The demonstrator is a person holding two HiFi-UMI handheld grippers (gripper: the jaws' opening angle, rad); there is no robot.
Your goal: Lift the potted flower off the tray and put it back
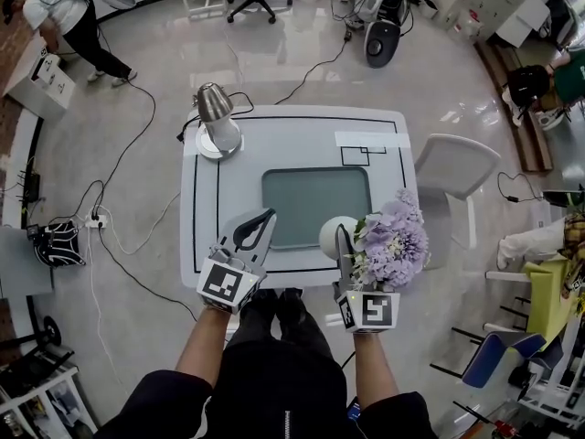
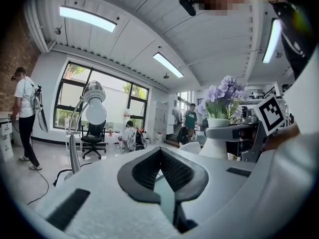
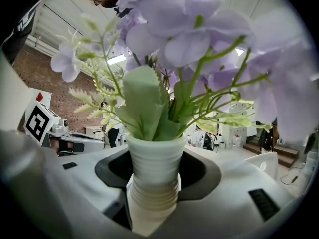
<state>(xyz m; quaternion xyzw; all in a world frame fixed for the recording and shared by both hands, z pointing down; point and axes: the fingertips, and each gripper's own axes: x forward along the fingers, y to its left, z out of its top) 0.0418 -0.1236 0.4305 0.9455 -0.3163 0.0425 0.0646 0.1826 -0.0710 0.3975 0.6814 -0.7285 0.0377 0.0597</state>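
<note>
White pot holding lilac flowers is clenched in right tongs; left tongs closed.

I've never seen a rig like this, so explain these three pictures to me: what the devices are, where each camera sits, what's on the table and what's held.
There is no robot here: a person holds a two-jaw gripper in each hand. The head view comes from a camera on the person's head, looking steeply down. The left and right gripper views come from a camera riding on each gripper, looking along its jaws. On the white table are a grey tray and a desk lamp. The left gripper is shut and empty. The right gripper is clamped on the white pot of the potted flower, which has purple blooms, by the tray's near right corner. I cannot tell whether it is lifted clear.
</note>
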